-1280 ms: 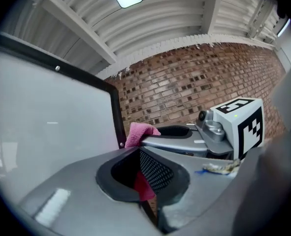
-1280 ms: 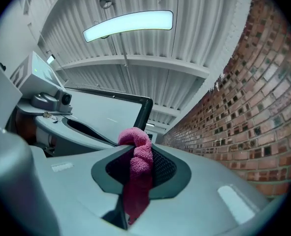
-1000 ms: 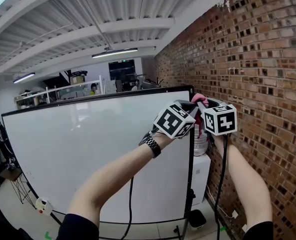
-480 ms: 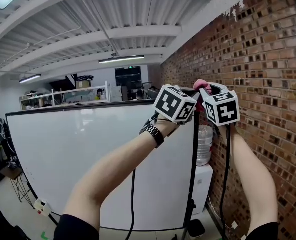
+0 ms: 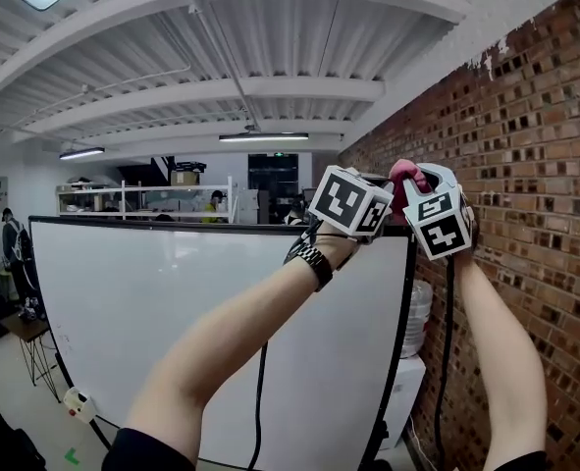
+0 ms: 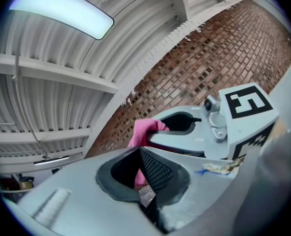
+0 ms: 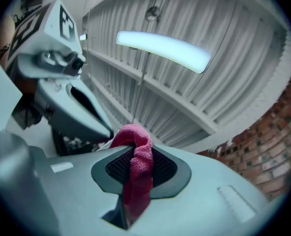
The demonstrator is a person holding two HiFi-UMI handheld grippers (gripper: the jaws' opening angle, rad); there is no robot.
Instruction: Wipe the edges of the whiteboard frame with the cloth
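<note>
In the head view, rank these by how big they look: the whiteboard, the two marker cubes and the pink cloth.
1. whiteboard: by far the largest.
2. left marker cube and right marker cube: these look alike, so not ranked.
3. cloth: smallest; only a bit shows between the cubes.

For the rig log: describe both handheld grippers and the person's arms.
The left gripper and right gripper are pale grey plastic, with dark meshed pads, black-and-white marker cubes and black cables. Bare forearms, dark short sleeves, a dark wristwatch on the left.
</note>
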